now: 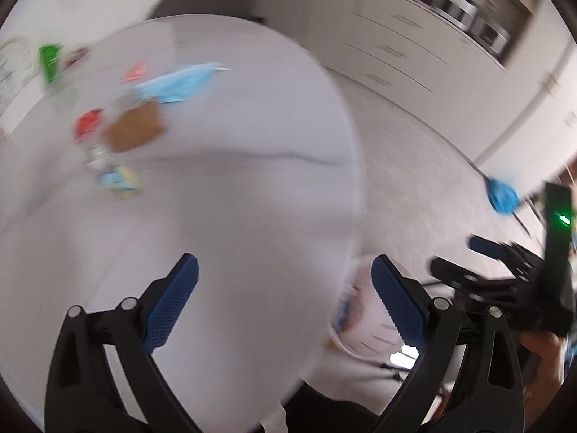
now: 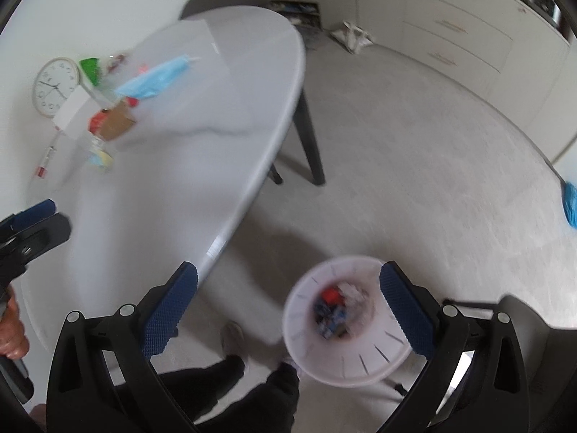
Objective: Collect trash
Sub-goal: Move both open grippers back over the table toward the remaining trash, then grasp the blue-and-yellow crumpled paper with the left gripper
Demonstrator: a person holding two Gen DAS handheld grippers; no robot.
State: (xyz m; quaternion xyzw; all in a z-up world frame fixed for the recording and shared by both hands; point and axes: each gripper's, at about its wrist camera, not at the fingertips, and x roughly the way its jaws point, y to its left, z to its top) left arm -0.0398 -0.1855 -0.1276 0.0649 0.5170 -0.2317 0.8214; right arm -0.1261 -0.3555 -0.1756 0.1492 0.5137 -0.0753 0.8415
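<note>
Both tongs gape wide, holding nothing: left tongs point(image 1: 285, 299) over the bench point(image 1: 234, 198); right tongs point(image 2: 288, 306) above the white bin point(image 2: 360, 361) beside the bench, trash inside.

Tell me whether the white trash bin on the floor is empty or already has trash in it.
Not empty. The right wrist view looks down into the white bin, showing red, blue and white scraps at the bottom.

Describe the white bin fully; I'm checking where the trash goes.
The white bin is a round, plastic-looking basket with dark slits down its wall. It stands upright on the pale floor beside the table edge, partly filled with blurred red, blue and white scraps. Nothing grips it; the right hand-held gripper hangs open above it.
</note>
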